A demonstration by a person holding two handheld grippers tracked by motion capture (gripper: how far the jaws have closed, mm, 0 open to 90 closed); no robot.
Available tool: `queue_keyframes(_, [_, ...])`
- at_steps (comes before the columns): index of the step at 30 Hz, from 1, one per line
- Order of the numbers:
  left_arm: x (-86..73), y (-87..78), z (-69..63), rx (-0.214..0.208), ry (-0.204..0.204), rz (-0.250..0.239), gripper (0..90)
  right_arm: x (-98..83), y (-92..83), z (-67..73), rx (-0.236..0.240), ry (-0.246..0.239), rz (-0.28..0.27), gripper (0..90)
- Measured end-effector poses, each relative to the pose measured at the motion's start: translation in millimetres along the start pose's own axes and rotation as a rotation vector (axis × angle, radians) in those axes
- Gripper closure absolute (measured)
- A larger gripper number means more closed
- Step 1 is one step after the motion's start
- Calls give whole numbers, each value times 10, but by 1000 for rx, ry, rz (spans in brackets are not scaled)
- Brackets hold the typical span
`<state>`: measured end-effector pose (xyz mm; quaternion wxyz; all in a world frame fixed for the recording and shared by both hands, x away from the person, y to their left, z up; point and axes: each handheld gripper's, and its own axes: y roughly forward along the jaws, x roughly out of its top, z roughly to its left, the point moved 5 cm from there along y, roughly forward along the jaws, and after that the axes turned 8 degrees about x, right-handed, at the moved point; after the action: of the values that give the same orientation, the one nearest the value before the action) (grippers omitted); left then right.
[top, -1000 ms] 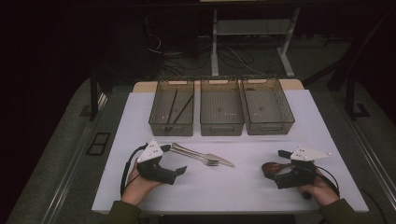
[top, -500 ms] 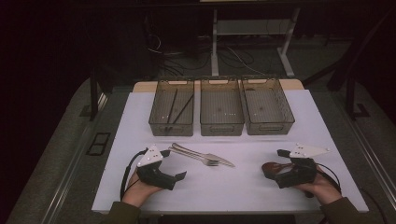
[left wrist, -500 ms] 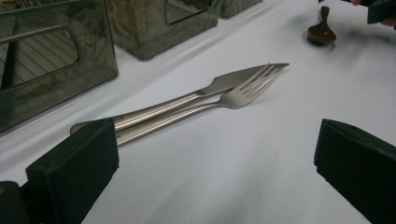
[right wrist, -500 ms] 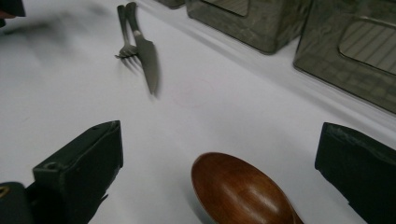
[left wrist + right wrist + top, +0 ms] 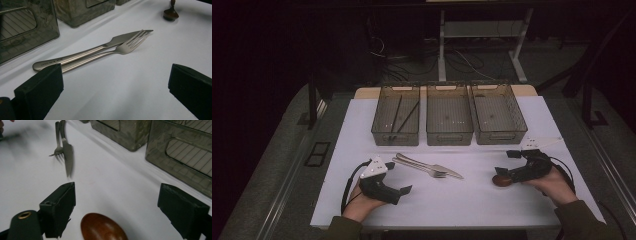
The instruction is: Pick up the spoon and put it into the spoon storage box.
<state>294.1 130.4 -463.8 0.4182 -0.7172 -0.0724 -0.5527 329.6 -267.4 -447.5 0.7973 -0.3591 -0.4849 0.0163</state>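
On the left of the worktop (image 5: 362, 130), left hand-held gripper (image 5: 404, 190) rests with jaws spread, nothing between them, aimed at the knife (image 5: 82, 53) and fork (image 5: 110, 51) lying side by side, touching, mid-sheet. Behind sit three bins (image 5: 449, 117); the left one holds dark sticks, what they are I can't tell. On the right, right hand-held gripper (image 5: 116, 212) has jaws wide but they've just been closing, brown wooden spoon (image 5: 103, 227) bowl sits between them, pads not touching it yet. Risk, my read: grabbing the rounded bowl instead of the handle lets it squirt out or pivot as the jaws close; the blurred gripper view suggests a moving hand, so misalignment is plausible.
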Motion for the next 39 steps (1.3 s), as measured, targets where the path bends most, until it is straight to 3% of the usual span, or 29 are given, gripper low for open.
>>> queue_keyframes(5, [2,-8,-4,-2,-1,-5,0,5,35,-108,15,19,19,230])
queue_keyframes(10, [3,-22,1,-3,0,-9,0,-47,19,-109,28,17,36,293])
queue_keyframes(27, [-11,-16,-17,-12,4,-3,0,-237,50,-22,53,-8,131,381])
queue_keyframes(39, [-17,-8,-19,-14,6,1,0,-325,94,-21,47,-39,189,394])
